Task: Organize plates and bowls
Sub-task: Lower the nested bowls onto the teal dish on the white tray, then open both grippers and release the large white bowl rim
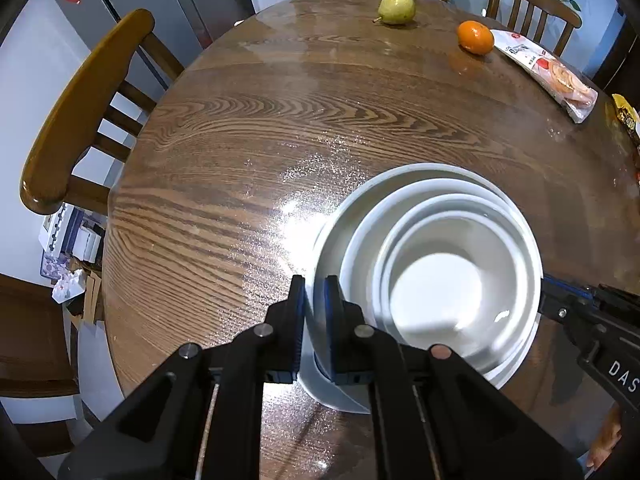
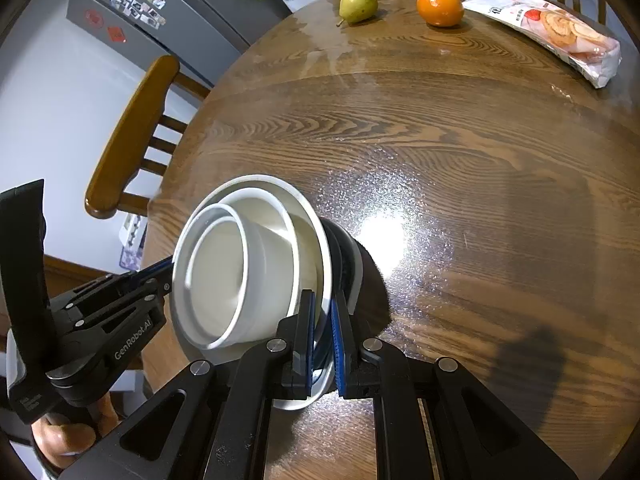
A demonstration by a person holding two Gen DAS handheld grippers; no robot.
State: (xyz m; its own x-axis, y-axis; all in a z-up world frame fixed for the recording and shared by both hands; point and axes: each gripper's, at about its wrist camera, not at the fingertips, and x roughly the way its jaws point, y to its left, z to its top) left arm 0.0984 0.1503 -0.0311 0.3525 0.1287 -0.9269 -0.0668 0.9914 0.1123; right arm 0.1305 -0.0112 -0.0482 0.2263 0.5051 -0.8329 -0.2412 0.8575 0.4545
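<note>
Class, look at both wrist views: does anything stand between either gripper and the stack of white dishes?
Nothing visible does. The left gripper and right gripper are each clamped on the rim of the nested stack of white ceramic bowls and plates.

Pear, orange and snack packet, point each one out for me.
pear (image 1: pixel 397 8), left wrist view, middle of its green skin
orange (image 2: pixel 439 8), right wrist view, centre of its peel
snack packet (image 2: pixel 560 28), right wrist view, printed front

Black tool (image 1: pixel 314 320), blue pads (image 2: pixel 309 340), silver pivot screws
</note>
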